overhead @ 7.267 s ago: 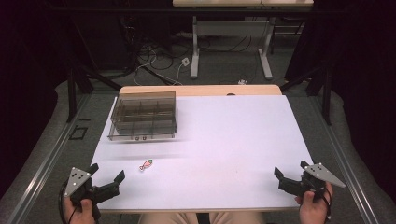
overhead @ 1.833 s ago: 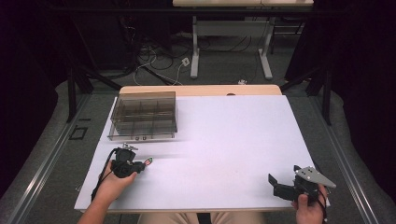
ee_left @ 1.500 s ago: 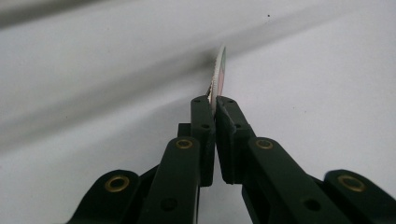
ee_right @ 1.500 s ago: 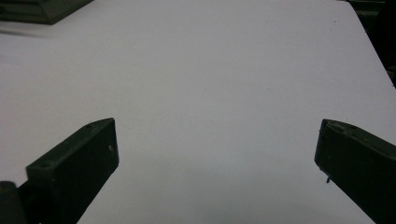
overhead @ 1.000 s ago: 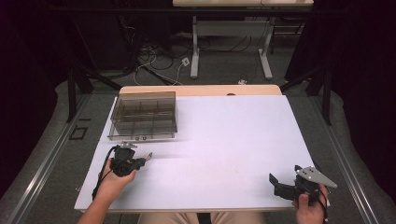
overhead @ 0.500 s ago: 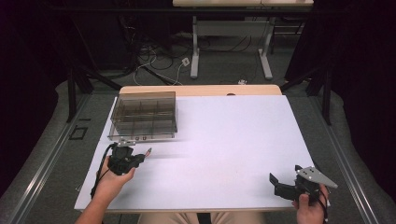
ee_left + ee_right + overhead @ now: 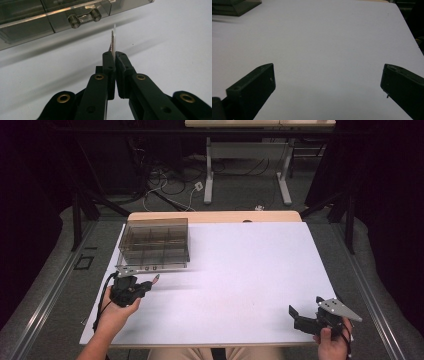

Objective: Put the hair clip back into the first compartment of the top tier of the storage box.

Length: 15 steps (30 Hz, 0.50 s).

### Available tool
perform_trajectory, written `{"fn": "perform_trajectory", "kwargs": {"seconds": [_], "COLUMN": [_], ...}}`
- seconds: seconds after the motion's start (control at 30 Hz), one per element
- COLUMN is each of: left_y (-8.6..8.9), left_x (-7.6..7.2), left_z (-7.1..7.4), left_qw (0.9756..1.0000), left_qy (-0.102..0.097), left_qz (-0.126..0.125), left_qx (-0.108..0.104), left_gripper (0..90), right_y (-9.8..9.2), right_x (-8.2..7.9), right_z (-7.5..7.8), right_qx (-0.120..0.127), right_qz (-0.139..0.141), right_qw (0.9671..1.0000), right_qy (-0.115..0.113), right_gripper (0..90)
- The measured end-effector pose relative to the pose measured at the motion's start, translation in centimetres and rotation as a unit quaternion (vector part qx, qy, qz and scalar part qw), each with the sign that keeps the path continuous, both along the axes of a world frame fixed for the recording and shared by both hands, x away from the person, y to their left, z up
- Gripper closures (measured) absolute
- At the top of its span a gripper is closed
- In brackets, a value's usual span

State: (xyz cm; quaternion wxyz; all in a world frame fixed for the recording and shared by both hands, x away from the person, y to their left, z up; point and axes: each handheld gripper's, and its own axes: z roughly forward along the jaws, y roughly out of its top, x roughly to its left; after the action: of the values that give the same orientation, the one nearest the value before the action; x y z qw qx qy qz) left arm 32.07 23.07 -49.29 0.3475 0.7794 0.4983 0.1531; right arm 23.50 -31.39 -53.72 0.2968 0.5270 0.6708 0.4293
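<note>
The left gripper (image 7: pixel 113 58), black and two-jawed, is clamped on a small thin flat card with a brownish trinket attached (image 7: pixel 113 41); the card stands on edge between the pads, its long axis running straight out along the jaws. In the high view the card (image 7: pixel 156 278) projects from the left gripper (image 7: pixel 145 285) toward the front wall of the smoked-transparent plastic compartment box (image 7: pixel 155 245), which sits near the table's far left corner. The box lies just ahead of and slightly above the card tip; in the left gripper view its front latch with two clear round knobs (image 7: pixel 83 18) is close beyond the card but apart from it. The box appears closed, so the coming move likely turns on this short gap between card and box front. The right gripper (image 7: pixel 305 317) rests at the near right edge of the white table (image 7: pixel 250 270), jaws spread wide with nothing between them, well apart from the box; the left hand (image 7: pixel 112 317) is much the nearer.
</note>
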Motion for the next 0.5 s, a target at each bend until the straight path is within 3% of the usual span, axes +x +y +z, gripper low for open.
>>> {"fn": "perform_trajectory", "kwargs": {"seconds": [0.2, 0.37, 0.5], "left_y": [0.5, 1.2, 1.6], "left_x": [-0.5, -0.8, -0.9], "left_z": [1.0, 1.9, 2.7], "left_qw": [0.9999, 0.9992, 0.9988], "left_qy": [-0.011, -0.023, -0.035], "left_qz": [-0.002, 0.006, 0.008], "left_qx": [-0.006, -0.032, -0.032], "left_gripper": [87.4, 87.4, 87.4], "right_y": [0.0, -0.1, -0.1], "right_x": [0.0, 0.1, 0.2], "right_z": [0.0, 0.0, 0.0], "right_qx": [0.001, 0.0, -0.001], "right_qz": [0.002, 0.0, 0.002], "right_qw": [1.0, 1.0, 1.0], "right_qy": [-0.002, -0.007, -0.002], "right_gripper": [0.0, 0.0, 0.0]}}
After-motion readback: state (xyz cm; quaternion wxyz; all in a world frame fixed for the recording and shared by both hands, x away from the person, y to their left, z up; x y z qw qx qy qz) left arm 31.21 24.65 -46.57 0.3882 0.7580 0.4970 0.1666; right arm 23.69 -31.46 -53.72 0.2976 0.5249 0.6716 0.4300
